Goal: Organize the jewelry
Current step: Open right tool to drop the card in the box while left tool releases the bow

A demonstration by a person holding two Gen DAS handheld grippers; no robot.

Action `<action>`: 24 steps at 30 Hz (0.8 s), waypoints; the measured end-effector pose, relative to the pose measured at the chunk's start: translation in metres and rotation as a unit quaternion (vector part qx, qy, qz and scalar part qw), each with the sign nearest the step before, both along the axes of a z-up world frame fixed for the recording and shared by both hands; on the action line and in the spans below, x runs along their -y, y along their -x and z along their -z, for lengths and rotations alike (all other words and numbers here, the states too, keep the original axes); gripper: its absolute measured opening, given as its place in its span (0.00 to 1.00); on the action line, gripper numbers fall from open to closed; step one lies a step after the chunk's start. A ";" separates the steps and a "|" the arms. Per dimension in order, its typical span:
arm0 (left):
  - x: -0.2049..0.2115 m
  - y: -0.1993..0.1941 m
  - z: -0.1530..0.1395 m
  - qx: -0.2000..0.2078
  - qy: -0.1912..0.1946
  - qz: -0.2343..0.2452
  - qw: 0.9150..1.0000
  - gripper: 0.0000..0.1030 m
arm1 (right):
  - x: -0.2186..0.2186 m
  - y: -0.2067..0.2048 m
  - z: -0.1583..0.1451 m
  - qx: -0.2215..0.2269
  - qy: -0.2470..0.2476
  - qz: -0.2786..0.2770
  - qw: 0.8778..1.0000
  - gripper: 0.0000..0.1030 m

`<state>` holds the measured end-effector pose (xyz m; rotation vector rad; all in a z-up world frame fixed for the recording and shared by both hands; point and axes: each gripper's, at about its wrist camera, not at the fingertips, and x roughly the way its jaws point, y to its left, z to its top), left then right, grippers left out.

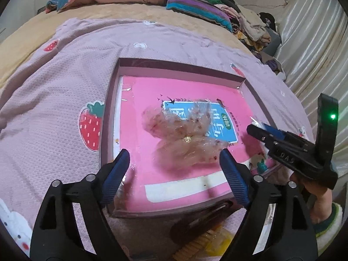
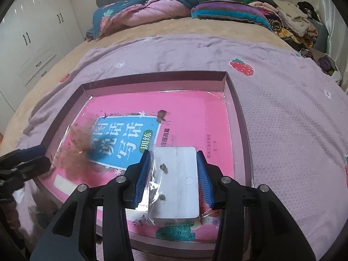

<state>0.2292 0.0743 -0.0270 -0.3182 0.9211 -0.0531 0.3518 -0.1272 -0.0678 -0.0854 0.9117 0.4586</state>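
Observation:
A shallow mauve box (image 1: 108, 113) (image 2: 239, 117) lies on the bed with a pink book (image 1: 141, 152) (image 2: 191, 117) in it. A heap of clear plastic jewelry bags (image 1: 184, 139) rests on the book; it looks blurred in the right wrist view (image 2: 76, 152). My left gripper (image 1: 175, 165) is open, its blue pads either side of the heap's near end. My right gripper (image 2: 174, 171) is shut on a white earring card in a clear bag (image 2: 176, 180), held over the book's near right part. The right gripper also shows in the left wrist view (image 1: 258, 130).
A lilac strawberry-print blanket (image 1: 65, 87) (image 2: 282, 130) covers the bed. Dark hair clips and a yellow comb-like item (image 1: 202, 239) lie in front of the box. Pillows and a pile of clothes (image 2: 282, 15) lie at the far end, a wardrobe (image 2: 32, 32) stands at left.

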 end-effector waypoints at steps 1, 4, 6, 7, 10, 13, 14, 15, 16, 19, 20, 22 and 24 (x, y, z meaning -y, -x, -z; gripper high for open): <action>0.000 0.000 -0.002 0.002 -0.001 -0.001 1.000 0.83 | 0.001 0.001 -0.001 0.002 0.000 0.003 1.000 0.52; -0.001 0.001 -0.007 0.009 -0.002 -0.002 1.000 0.84 | 0.006 0.002 -0.007 0.008 -0.008 0.009 1.000 0.61; -0.003 0.002 -0.012 0.014 -0.002 -0.006 1.000 0.86 | 0.010 0.003 -0.012 0.012 -0.015 0.013 1.000 0.67; -0.004 0.002 -0.014 0.017 -0.002 -0.009 1.000 0.87 | 0.013 0.004 -0.017 0.017 -0.019 0.018 1.000 0.72; -0.008 0.005 -0.022 0.028 -0.003 -0.015 0.999 0.89 | 0.021 0.009 -0.030 0.033 -0.030 0.029 0.999 0.79; -0.015 0.008 -0.032 0.039 0.003 -0.026 0.999 0.91 | 0.028 0.015 -0.044 0.051 -0.039 0.035 0.997 0.83; -0.018 0.009 -0.035 0.042 0.006 -0.029 0.999 0.91 | 0.031 0.019 -0.050 0.057 -0.041 0.038 0.997 0.85; -0.021 0.011 -0.038 0.045 0.011 -0.032 0.998 0.91 | 0.031 0.021 -0.053 0.061 -0.042 0.040 0.997 0.85; -0.024 0.013 -0.042 0.048 0.013 -0.035 0.998 0.91 | 0.034 0.025 -0.059 0.065 -0.045 0.040 0.996 0.85; -0.031 0.020 -0.054 0.065 0.011 -0.049 0.997 0.91 | 0.038 0.036 -0.077 0.081 -0.060 0.041 0.994 0.88; -0.033 0.022 -0.058 0.069 0.011 -0.053 0.996 0.91 | 0.040 0.042 -0.084 0.089 -0.065 0.040 0.993 0.88; -0.036 0.027 -0.066 0.079 0.016 -0.059 0.995 0.91 | 0.041 0.049 -0.094 0.097 -0.071 0.038 0.992 0.89; -0.037 0.033 -0.073 0.089 0.015 -0.062 0.994 0.91 | 0.042 0.057 -0.100 0.103 -0.076 0.039 0.991 0.89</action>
